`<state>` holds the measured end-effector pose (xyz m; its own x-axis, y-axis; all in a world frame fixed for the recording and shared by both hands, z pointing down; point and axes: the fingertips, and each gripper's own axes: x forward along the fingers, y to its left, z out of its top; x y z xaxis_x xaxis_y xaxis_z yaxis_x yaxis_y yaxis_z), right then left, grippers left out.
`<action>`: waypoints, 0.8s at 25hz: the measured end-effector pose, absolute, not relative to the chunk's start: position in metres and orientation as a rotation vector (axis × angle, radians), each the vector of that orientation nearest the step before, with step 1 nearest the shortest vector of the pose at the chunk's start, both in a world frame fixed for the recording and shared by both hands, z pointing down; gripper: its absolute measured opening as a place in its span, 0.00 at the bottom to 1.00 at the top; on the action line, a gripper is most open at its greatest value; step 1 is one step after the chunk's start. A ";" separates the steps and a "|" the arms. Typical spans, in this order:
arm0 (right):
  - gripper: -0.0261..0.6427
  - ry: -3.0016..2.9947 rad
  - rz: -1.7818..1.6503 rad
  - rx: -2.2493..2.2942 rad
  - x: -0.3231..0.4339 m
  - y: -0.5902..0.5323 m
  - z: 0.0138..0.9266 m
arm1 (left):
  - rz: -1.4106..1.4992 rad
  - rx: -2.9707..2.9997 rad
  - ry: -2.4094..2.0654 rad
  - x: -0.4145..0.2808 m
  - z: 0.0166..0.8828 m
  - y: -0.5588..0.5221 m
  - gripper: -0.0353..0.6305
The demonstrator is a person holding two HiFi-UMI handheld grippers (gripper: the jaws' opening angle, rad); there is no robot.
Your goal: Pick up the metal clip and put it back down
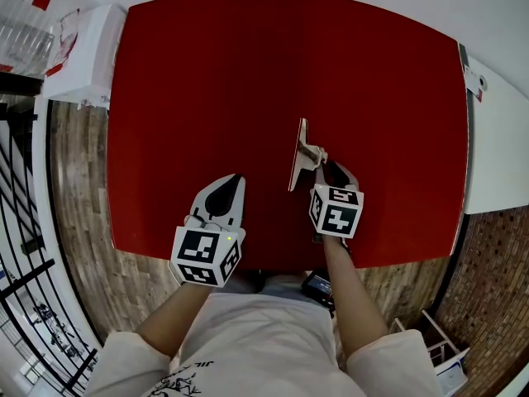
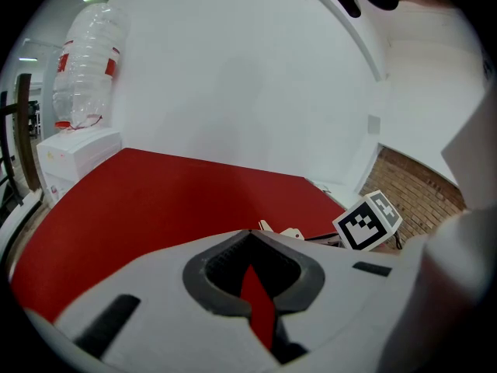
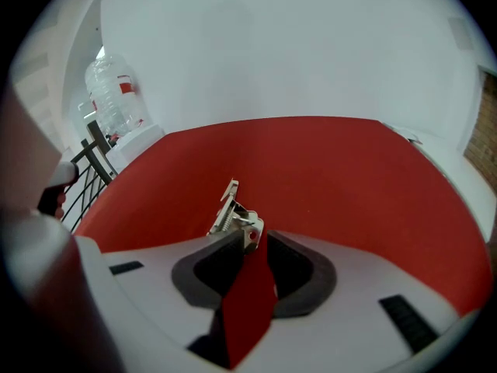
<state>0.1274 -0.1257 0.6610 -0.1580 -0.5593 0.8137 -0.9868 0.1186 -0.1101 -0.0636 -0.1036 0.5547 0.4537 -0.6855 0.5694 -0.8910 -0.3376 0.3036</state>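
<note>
Clip (image 1: 302,152) lay on worktop (image 1: 207,89), at tips of right tongs (image 1: 328,169); tongs apart, not squeezing it. Left tongs (image 1: 230,182) closed, empty. Clip looked light, hard, slippery, springy. Best pinched at flat handle end.

No word, number or brand can be read anywhere in the scene. Black-and-white square patterns, not letters, are carried by the marker cube at left (image 1: 205,255) and the marker cube at right (image 1: 336,210). A red label (image 2: 109,67) is seen on the clear plastic bottle (image 2: 81,92) beyond the counter's far corner, but its print is too small to be made out. A dark printed design (image 1: 186,380) is shown on the person's white shirt (image 1: 273,337), cut off by the frame edge and illegible.
</note>
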 end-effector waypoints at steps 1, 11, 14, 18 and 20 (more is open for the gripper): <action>0.15 -1.786 0.891 1.501 0.129 -0.125 0.662 | 0.461 2.124 -1.310 -0.063 0.555 -0.103 0.06; 0.15 -1.785 0.903 1.528 0.133 -0.125 0.660 | 0.465 2.124 -1.310 -0.062 0.556 -0.103 0.06; 0.15 -1.794 0.910 1.550 0.136 -0.124 0.653 | 0.465 2.130 -1.313 -0.064 0.553 -0.103 0.06; 0.15 -1.832 0.917 1.580 0.138 -0.124 0.634 | 0.458 2.153 -1.314 -0.061 0.543 -0.104 0.06; 0.15 -1.862 0.911 1.595 0.138 -0.123 0.619 | 0.451 2.171 -1.316 -0.059 0.533 -0.104 0.06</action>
